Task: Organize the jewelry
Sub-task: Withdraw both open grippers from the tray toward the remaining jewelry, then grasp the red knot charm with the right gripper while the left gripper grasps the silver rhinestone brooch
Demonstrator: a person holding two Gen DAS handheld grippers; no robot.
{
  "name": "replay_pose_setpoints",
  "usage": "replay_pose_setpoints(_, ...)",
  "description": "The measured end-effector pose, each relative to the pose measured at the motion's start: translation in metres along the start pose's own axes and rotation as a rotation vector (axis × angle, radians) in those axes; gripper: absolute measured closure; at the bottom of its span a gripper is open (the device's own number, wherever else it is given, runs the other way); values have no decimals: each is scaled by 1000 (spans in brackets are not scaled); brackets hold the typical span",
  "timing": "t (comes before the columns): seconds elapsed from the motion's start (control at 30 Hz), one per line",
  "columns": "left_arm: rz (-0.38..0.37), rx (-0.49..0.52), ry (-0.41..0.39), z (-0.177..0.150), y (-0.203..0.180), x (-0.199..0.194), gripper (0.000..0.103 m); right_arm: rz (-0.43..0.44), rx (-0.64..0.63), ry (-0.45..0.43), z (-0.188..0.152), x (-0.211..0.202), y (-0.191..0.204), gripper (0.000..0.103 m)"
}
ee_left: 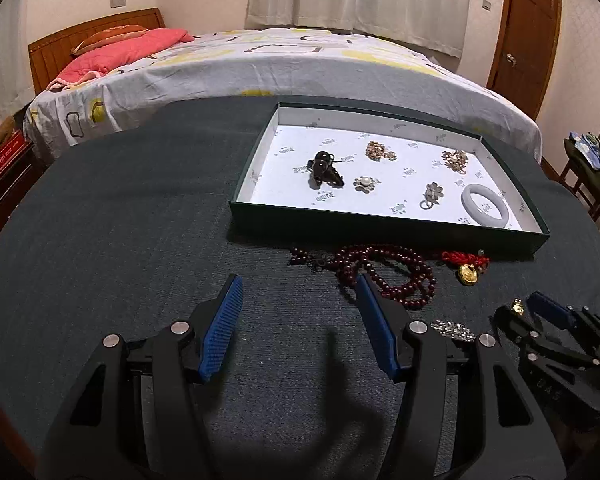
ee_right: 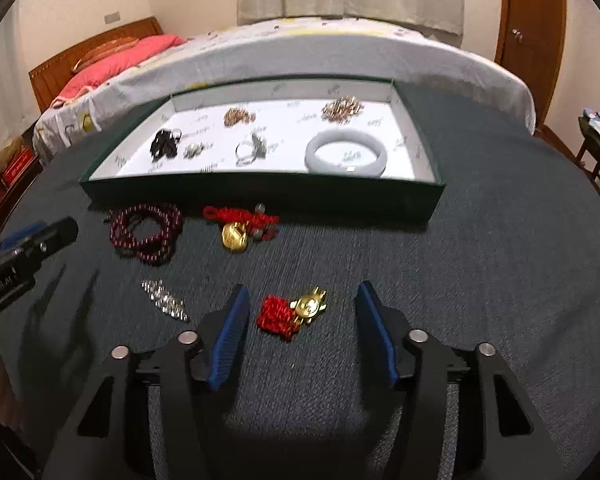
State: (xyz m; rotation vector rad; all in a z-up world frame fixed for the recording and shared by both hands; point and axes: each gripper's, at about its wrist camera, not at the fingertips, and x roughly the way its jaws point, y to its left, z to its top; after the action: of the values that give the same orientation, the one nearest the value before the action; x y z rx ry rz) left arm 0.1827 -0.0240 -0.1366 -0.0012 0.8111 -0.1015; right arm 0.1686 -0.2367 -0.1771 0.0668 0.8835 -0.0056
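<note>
A dark green tray (ee_left: 388,228) (ee_right: 260,192) with a white lining holds a white bangle (ee_left: 485,205) (ee_right: 346,153), a black beaded piece (ee_left: 324,170) (ee_right: 164,144) and several brooches. On the cloth in front lie a dark red bead necklace (ee_left: 388,276) (ee_right: 146,232), a red cord with a gold charm (ee_left: 466,266) (ee_right: 240,226), a rhinestone clip (ee_left: 452,330) (ee_right: 165,300) and a red knot with a gold charm (ee_right: 292,314). My right gripper (ee_right: 300,308) (ee_left: 540,312) is open around the red knot. My left gripper (ee_left: 298,300) is open and empty.
The table (ee_left: 140,220) has a dark grey-blue cloth. A bed (ee_left: 260,64) stands behind it. A wooden door (ee_left: 528,36) is at the back right and a chair (ee_left: 592,168) with clothes at the right.
</note>
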Motion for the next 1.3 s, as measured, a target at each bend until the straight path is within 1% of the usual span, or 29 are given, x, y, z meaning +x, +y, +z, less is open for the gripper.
replay_pose_setpoints(0.07, -2, 7, -3, -1, -2, -1, 45, -7, -10, 0, -1, -1, 1, 55)
replay_pose_setpoints(0.13, -6, 11, -1, -2, -4, -1, 45, -4, -15, 0, -3, -2, 0, 67)
replay_pose_setpoints(0.17, -7, 11, 1, -2, -5, 0, 45, -4, -18, 0, -3, -3, -1, 70)
replay_pose_setpoints(0.23, -10, 11, 5, -3, -6, 0, 45, 0, -22, -1, -5, -5, -2, 79)
replay_pose_setpoints(0.3, -11, 13, 7, -4, -8, 1, 45, 8, -14, 1, -5, -6, -4, 84)
replay_pose_setpoints(0.53, -28, 28, 8, -7, -15, -1, 45, 10, -9, -11, -9, -13, -9, 85)
replay_pose_setpoints(0.73, -52, 45, 22, -12, -28, -2, 45, 9, 11, -29, -11, -25, -21, 84)
replay_pose_setpoints(1.03, -107, 77, 58, -20, -62, 2, 45, 18, 50, -51, -17, -36, -42, 85)
replay_pose_setpoints(1.2, -122, 104, 72, -24, -81, 7, 45, 34, 79, -58, -20, -39, -53, 85)
replay_pose_setpoints(1.27, -128, 119, 71, -25, -89, 8, 43, 42, 86, -60, -20, -39, -55, 85)
replay_pose_setpoints(1.3, -128, 123, 70, -25, -90, 9, 40, 45, 87, -60, -20, -39, -55, 85)
